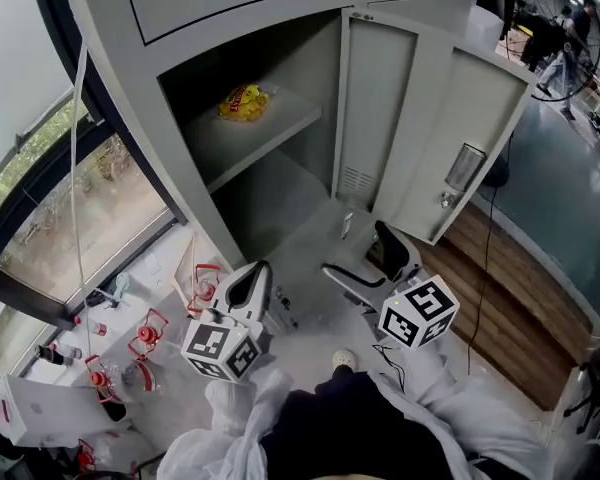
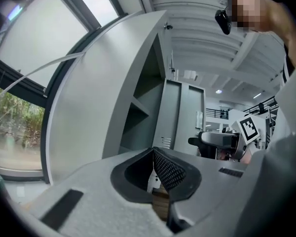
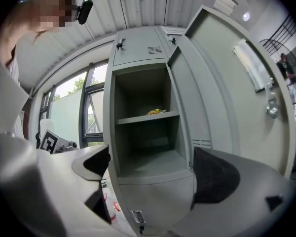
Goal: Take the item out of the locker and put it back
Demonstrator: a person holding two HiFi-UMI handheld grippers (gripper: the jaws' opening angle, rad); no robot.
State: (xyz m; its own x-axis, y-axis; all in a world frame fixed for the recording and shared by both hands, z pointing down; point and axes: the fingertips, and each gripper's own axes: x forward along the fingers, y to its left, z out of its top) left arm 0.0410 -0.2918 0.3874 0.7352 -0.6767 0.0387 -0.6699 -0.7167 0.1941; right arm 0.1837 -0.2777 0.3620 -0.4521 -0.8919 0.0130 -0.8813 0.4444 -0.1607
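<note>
grey sheet-metal locker — open; crinkly yellow packet on flat shelf | left gripper — jaws together; right gripper agape

Nothing legible: no word, brand or number can be read in any view. The crinkled yellow snack packet, at 11 o'clock in the head view on the upper shelf of the open grey metal locker, carries red print too small to decipher. Cubes on the left gripper and right gripper bear only black-and-white square markers.
</note>
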